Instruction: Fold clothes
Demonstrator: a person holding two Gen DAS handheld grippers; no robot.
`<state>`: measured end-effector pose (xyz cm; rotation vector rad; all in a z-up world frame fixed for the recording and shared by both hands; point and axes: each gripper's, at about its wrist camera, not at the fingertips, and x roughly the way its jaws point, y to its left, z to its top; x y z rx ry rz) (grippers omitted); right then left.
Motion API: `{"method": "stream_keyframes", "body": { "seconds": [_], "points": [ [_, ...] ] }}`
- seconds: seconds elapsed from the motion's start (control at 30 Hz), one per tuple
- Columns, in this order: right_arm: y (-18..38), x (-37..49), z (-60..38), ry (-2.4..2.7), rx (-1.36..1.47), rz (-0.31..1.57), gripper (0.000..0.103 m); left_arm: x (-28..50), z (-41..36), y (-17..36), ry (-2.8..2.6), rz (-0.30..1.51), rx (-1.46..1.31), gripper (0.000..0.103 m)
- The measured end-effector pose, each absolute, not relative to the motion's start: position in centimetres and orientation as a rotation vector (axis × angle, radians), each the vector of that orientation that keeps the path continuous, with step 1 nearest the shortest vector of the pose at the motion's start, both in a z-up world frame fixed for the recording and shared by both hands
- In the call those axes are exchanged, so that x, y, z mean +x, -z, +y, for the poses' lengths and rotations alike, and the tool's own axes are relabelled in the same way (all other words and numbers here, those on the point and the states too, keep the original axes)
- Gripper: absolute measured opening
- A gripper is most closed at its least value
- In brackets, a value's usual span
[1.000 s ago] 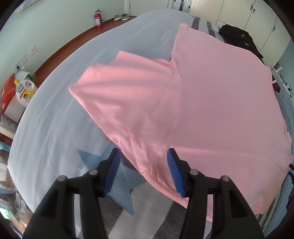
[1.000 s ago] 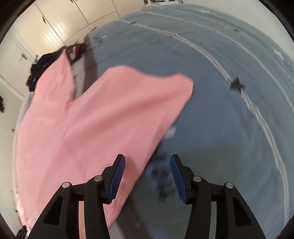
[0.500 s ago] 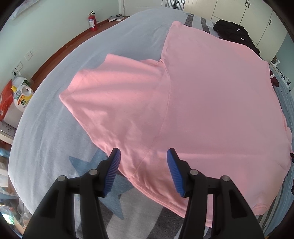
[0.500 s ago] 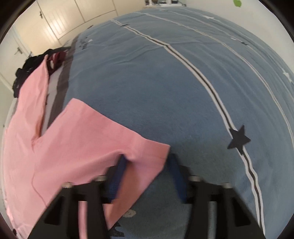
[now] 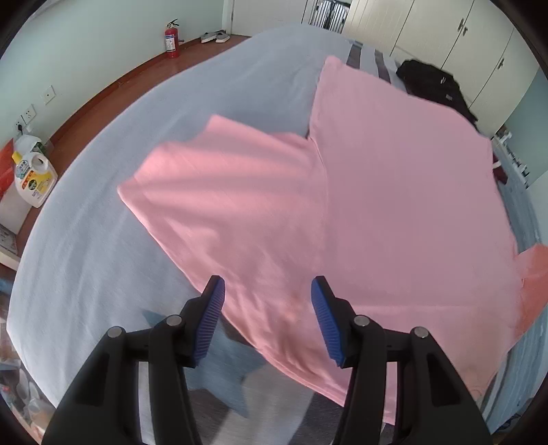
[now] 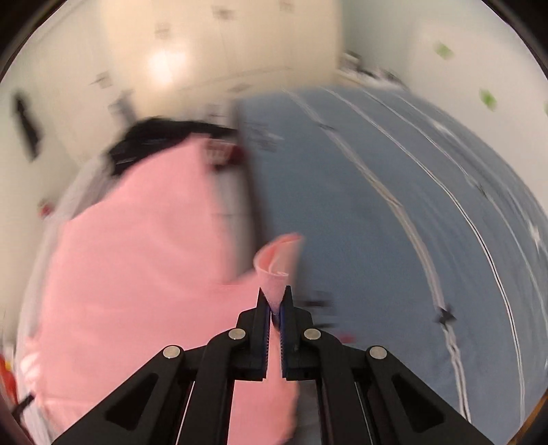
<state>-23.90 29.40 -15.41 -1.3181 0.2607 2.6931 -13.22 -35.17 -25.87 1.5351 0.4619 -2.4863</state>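
Writing on the yellow label of the detergent bottle point(image 5: 33, 179), which stands on the floor at the far left, is too small to read. The red fire extinguisher point(image 5: 171, 38) by the far wall also shows no readable text.

The right tool point(image 6: 275, 301) was spread above the bed one second ago; now it is pressed together, pinching the sleeve point(image 6: 279, 263) of the pink shirt point(image 5: 376, 205), and this sleeve is raised off the bed point(image 5: 102, 256). The left tool point(image 5: 268, 294) stays spread over the near edge of the shirt and holds nothing.

The shirt lies flat on the bed, its left sleeve spread out. Black clothes point(image 5: 435, 85) lie beyond it, near the cupboards point(image 5: 445, 30).
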Motion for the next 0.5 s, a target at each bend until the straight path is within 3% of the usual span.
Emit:
{"method": "stream_keyframes", "body": {
  "seconds": [0.2, 0.37, 0.5],
  "points": [
    [13.5, -23.5, 7.6, -3.012, -1.464, 0.139, 0.004, -13.5, -40.3, 23.9, 2.545, 0.532, 1.522, 0.050],
    [20.7, -23.4, -7.2, -3.062, -1.681, 0.108, 0.004, -15.1, -42.5, 23.8, 2.625, 0.490, 1.546, 0.049],
    [26.5, -23.9, -12.1, -2.977, -1.860, 0.097, 0.010, -16.1, -42.0, 24.9, 2.672, 0.441, 1.595, 0.049]
  ]
}}
